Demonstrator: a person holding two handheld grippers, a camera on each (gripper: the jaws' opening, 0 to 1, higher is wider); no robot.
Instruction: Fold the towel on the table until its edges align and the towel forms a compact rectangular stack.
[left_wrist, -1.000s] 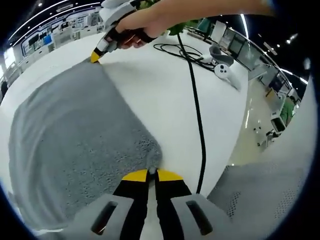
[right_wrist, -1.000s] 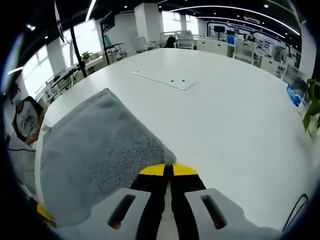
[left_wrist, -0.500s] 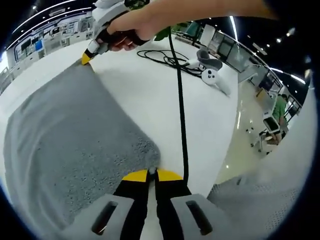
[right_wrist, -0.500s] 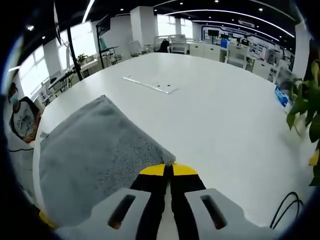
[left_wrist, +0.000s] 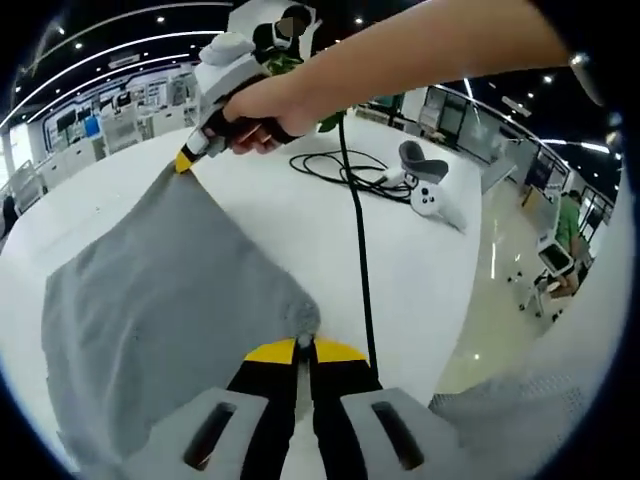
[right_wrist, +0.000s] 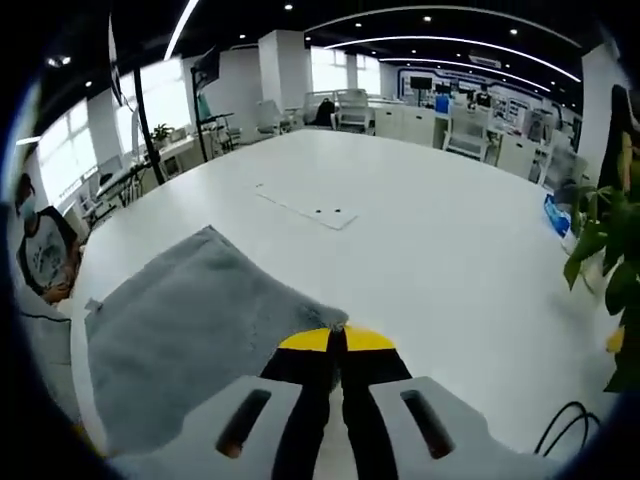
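Note:
A grey towel hangs stretched between both grippers above the white table. My left gripper is shut on one corner of it. In the left gripper view the right gripper, held by a hand, pinches the far corner. In the right gripper view, the towel spreads out to the left, with my right gripper shut on its corner. The towel's far edge still rests on the table.
A black cable runs across the table toward a coil near a white controller. A flat white plate lies on the table. A potted plant stands at the right. A person sits at the left.
Both grippers have lifted their towel corners off the table, so the near edge now hangs taut in the air. The cameras rose with them.

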